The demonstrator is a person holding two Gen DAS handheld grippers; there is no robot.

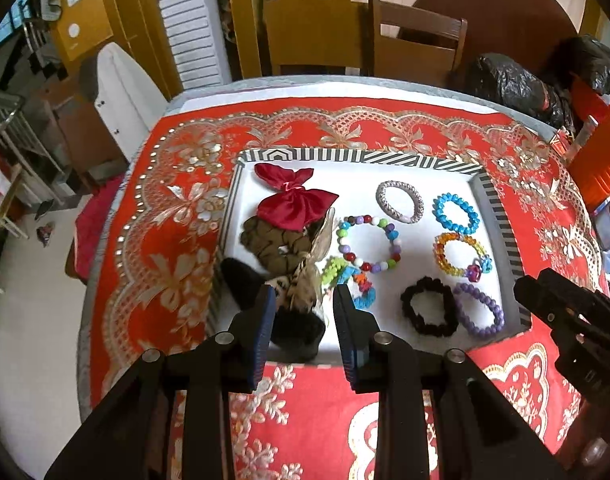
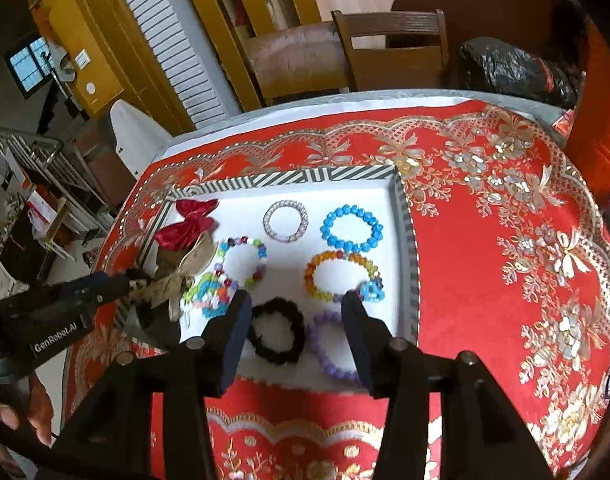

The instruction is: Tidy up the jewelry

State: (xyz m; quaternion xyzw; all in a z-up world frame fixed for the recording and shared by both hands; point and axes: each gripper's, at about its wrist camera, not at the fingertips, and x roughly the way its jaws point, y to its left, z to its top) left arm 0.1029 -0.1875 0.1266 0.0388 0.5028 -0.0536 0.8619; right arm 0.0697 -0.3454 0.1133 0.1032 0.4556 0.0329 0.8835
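Note:
A white tray (image 1: 489,188) with a striped rim holds the jewelry. On its left lie a red satin bow (image 1: 293,196), an olive scrunchie (image 1: 273,240), a beige patterned bow (image 1: 311,272) and a black furry piece (image 1: 297,334). On its right lie beaded bracelets: silver (image 1: 399,201), blue (image 1: 456,213), multicolour (image 1: 369,245), amber (image 1: 461,255), purple (image 1: 481,310), and a black scrunchie (image 1: 429,311). My left gripper (image 1: 305,300) is open, its fingers on either side of the beige bow. My right gripper (image 2: 295,308) is open above the black scrunchie (image 2: 279,336).
The tray sits on a red and gold floral cloth (image 1: 169,248) over a round table. Wooden chairs (image 1: 417,44) stand behind it. Black plastic bags (image 1: 513,84) and an orange object (image 1: 601,160) lie at the right edge. The floor drops off at left.

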